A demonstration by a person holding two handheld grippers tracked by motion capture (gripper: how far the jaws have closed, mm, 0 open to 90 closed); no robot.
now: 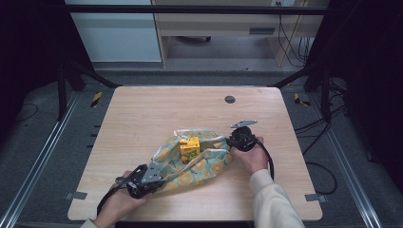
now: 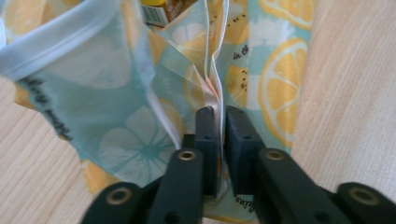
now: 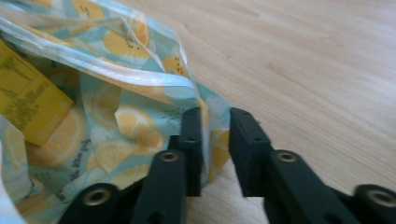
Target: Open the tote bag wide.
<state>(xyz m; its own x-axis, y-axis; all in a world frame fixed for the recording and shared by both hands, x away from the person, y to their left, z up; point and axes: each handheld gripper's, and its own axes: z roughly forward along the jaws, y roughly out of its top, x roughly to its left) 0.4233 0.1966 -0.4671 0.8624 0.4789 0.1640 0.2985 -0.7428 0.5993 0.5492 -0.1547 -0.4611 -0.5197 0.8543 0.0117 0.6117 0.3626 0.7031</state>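
A lemon-print zip bag (image 1: 209,167) lies on the wooden table (image 1: 157,111) with its mouth spread wide. Inside stands a small yellow carton (image 1: 189,148). My left gripper (image 1: 159,178) is at the bag's near left corner. In the left gripper view its jaws (image 2: 222,112) stand a narrow gap apart, with the bag's (image 2: 126,140) white seam lying against one pad. My right gripper (image 1: 233,141) is at the bag's right corner. In the right gripper view the jaws (image 3: 215,114) stand apart, the bag's (image 3: 126,126) corner loose between them and the carton (image 3: 28,107) beyond.
A round cable hole (image 1: 230,99) sits near the table's far edge. Black frame legs stand at both far corners, and cables lie on the floor to the right. Bare tabletop stretches behind the bag and on both sides.
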